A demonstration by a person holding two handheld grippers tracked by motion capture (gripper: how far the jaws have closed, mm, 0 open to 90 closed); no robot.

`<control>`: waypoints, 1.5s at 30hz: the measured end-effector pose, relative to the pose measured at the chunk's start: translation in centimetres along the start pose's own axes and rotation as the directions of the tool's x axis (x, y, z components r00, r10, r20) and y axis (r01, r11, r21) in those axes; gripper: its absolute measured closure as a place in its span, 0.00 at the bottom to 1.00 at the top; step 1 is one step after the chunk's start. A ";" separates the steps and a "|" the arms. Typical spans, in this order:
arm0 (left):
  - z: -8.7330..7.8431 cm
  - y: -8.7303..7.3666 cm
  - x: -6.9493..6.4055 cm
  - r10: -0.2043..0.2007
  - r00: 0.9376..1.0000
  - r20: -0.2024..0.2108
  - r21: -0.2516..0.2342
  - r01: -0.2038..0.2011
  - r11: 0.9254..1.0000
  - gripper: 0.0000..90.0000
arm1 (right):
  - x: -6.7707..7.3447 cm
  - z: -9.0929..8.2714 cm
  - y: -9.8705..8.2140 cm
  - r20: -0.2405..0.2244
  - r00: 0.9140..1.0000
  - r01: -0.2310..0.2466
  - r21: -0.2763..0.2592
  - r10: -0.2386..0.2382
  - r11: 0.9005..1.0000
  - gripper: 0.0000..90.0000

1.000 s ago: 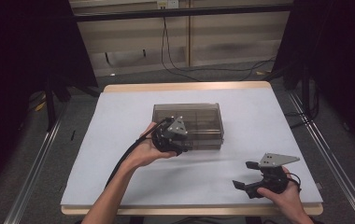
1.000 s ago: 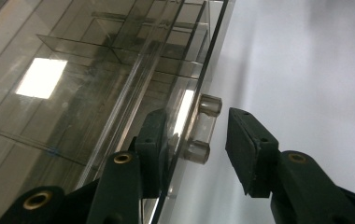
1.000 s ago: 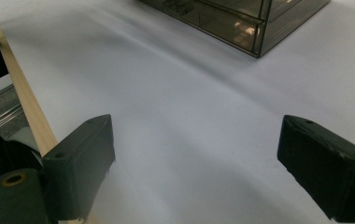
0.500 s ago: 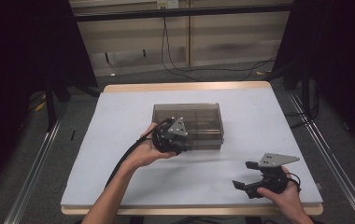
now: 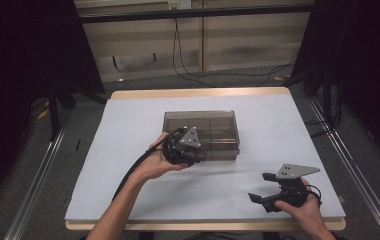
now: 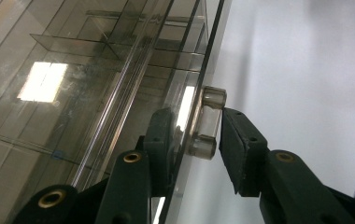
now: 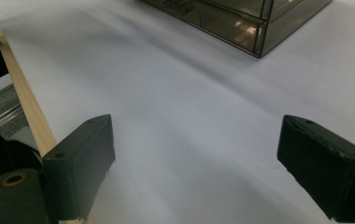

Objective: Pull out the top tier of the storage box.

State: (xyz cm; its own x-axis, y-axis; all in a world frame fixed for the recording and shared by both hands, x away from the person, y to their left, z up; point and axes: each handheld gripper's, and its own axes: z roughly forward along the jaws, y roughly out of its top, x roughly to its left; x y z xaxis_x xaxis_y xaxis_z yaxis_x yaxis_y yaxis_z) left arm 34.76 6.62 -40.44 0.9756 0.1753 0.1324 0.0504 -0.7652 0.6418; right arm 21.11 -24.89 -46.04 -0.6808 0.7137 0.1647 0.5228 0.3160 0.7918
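The left gripper is working at the front of the smoky clear box, which is sitting near the middle of the table. In the left gripper view its jaws are straddling the box's front panel: one pad is lying behind the panel, the other is just outside the small clear knob. The jaws have just been closing and are standing narrow, with knob and panel between them. A thin gap seems to remain beside the knob, so I judge the grip is not yet firm.

The step in hand looks like taking hold of the knob to open the front, whether it slides or hinges I cannot tell. To do it well, the jaws should be closing squarely on the knob's middle, not its tip, since smooth clear plastic can slip from a shallow pinch. The pull should then be following the panel's own line of travel, gently, so the light box is not dragged across the table.

The right gripper is resting near the table's front right corner, well apart from the box, jaws wide and holding nothing. It could be steadying the box if the box starts to slide.
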 end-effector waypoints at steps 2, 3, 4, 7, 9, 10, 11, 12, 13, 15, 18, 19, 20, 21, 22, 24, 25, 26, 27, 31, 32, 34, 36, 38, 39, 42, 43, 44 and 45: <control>0.0 0.0 -0.1 -0.002 1.000 -0.003 -0.004 0.002 1.000 0.72 | 0.0 0.0 0.0 -0.001 1.000 0.002 -0.001 -0.002 1.000 0.12; 0.0 -0.1 -0.1 -0.006 1.000 -0.006 -0.005 0.006 1.000 0.72 | 0.0 0.0 0.0 -0.001 1.000 0.002 0.000 -0.002 1.000 0.12; 0.0 -0.1 -0.2 -0.010 1.000 -0.006 -0.006 0.010 1.000 0.72 | 0.0 0.0 0.0 -0.001 1.000 0.002 0.000 -0.002 1.000 0.12; 0.0 -0.1 -0.4 0.002 1.000 -0.027 -0.002 -0.002 1.000 0.74 | 0.0 0.1 0.0 0.000 1.000 -0.002 0.002 0.002 1.000 0.12; 0.0 -0.1 -0.5 -0.001 1.000 -0.027 -0.002 0.001 1.000 0.74 | 0.0 0.1 0.0 0.001 1.000 -0.002 0.001 0.002 1.000 0.12; -0.1 -0.1 -0.5 -0.003 1.000 -0.024 -0.001 0.003 1.000 0.74 | 0.0 0.1 0.0 0.001 1.000 -0.001 0.001 0.001 1.000 0.12; -0.1 -0.1 -0.6 -0.001 1.000 -0.021 0.001 0.001 1.000 0.74 | 0.0 0.1 0.0 0.001 1.000 -0.001 0.001 0.001 1.000 0.12; -0.1 -0.1 -0.6 0.002 1.000 -0.020 0.000 -0.002 1.000 0.74 | 0.0 0.0 0.0 0.001 1.000 -0.001 0.001 0.001 1.000 0.12; -0.1 -0.1 -0.7 0.001 1.000 -0.022 0.000 -0.001 1.000 0.74 | 0.0 0.0 0.0 0.001 1.000 -0.001 0.001 0.001 1.000 0.12; -0.2 -0.1 -0.8 0.003 1.000 -0.020 0.002 -0.003 1.000 0.74 | 0.0 0.0 0.0 0.001 1.000 -0.001 0.001 0.001 1.000 0.12; -0.2 -0.1 -0.9 0.010 1.000 -0.014 0.004 -0.010 1.000 0.74 | 0.0 0.0 0.0 -0.001 1.000 -0.001 0.001 0.001 1.000 0.12; -0.2 -0.1 -1.0 0.007 1.000 -0.018 0.000 -0.007 1.000 0.74 | 0.0 0.0 0.0 -0.001 1.000 -0.001 0.002 0.001 1.000 0.12; -0.3 -0.1 -1.0 0.009 1.000 -0.016 0.001 -0.009 1.000 0.75 | 0.0 0.0 0.0 -0.001 1.000 0.001 -0.001 -0.001 1.000 0.12; -0.3 -0.1 -1.1 0.011 1.000 -0.013 0.005 -0.011 1.000 0.75 | 0.0 0.0 0.0 -0.001 1.000 0.002 -0.001 -0.002 1.000 0.12; -0.3 -0.1 -1.1 0.011 1.000 -0.013 0.005 -0.011 1.000 0.75 | 0.0 0.0 0.0 -0.001 1.000 0.001 -0.001 -0.002 1.000 0.12; -0.3 -0.1 -1.2 0.009 1.000 -0.009 0.006 -0.009 1.000 0.75 | 0.0 0.0 0.0 -0.001 1.000 0.003 -0.001 -0.003 1.000 0.13; -0.3 -0.1 -1.3 0.007 1.000 -0.008 0.004 -0.007 1.000 0.75 | 0.0 0.0 0.0 -0.001 1.000 0.004 0.000 -0.004 1.000 0.13; -0.3 -0.1 -1.3 0.007 1.000 -0.008 0.004 -0.007 1.000 0.75 | 0.0 0.0 0.0 -0.001 1.000 0.004 0.000 -0.004 1.000 0.13; -0.3 -0.1 -1.3 0.010 1.000 -0.007 0.004 -0.009 1.000 0.75 | 0.0 0.0 0.0 0.000 1.000 0.001 0.000 -0.001 1.000 0.13; -0.3 0.0 -1.5 0.017 1.000 -0.016 0.013 -0.017 1.000 0.75 | 0.0 0.0 0.0 0.002 1.000 -0.003 0.000 0.003 1.000 0.13; -0.3 0.0 -1.6 0.022 1.000 -0.018 0.015 -0.022 1.000 0.75 | 0.0 0.0 0.0 0.002 1.000 -0.002 0.000 0.002 1.000 0.13; -0.3 0.0 -1.7 0.029 0.999 -0.025 0.017 -0.028 0.999 0.76 | 0.0 0.0 0.0 0.001 1.000 0.001 0.000 -0.001 1.000 0.13; -0.3 0.0 -1.7 0.018 1.000 -0.020 0.014 -0.018 1.000 0.75 | 0.0 0.0 0.0 0.000 1.000 0.002 0.000 -0.002 1.000 0.13; -0.4 0.0 -1.7 0.013 1.000 -0.014 0.013 -0.013 1.000 0.75 | 0.0 0.0 0.0 0.000 1.000 0.001 0.000 -0.001 1.000 0.13; -0.4 -0.1 -1.8 0.014 1.000 -0.013 0.010 -0.014 1.000 0.76 | 0.0 0.0 0.0 -0.001 1.000 0.001 0.000 -0.001 1.000 0.14; -0.4 0.0 -2.0 0.013 1.000 -0.009 0.016 -0.013 1.000 0.76 | 0.0 0.0 0.0 0.004 1.000 -0.005 0.001 0.005 1.000 0.15; -0.5 0.1 -2.1 0.015 1.000 -0.011 0.024 -0.015 1.000 0.76 | 0.0 0.0 0.0 0.004 1.000 -0.005 0.001 0.005 1.000 0.15; -0.5 0.1 -2.1 0.016 1.000 -0.009 0.029 -0.016 0.999 0.76 | 0.0 0.0 0.0 0.003 1.000 -0.005 0.001 0.005 1.000 0.15; -0.5 0.1 -2.1 0.015 1.000 -0.006 0.028 -0.015 1.000 0.76 | 0.0 0.0 0.0 0.003 1.000 -0.006 0.001 0.006 1.000 0.15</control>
State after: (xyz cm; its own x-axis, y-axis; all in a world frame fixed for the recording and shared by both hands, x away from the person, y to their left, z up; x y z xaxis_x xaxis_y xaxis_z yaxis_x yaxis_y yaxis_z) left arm 32.60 6.53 -40.27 0.9749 0.1675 0.1463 0.0420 -0.7846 0.6186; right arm 21.12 -24.87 -46.02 -0.6758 0.7177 0.1677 0.5276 0.3123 0.7900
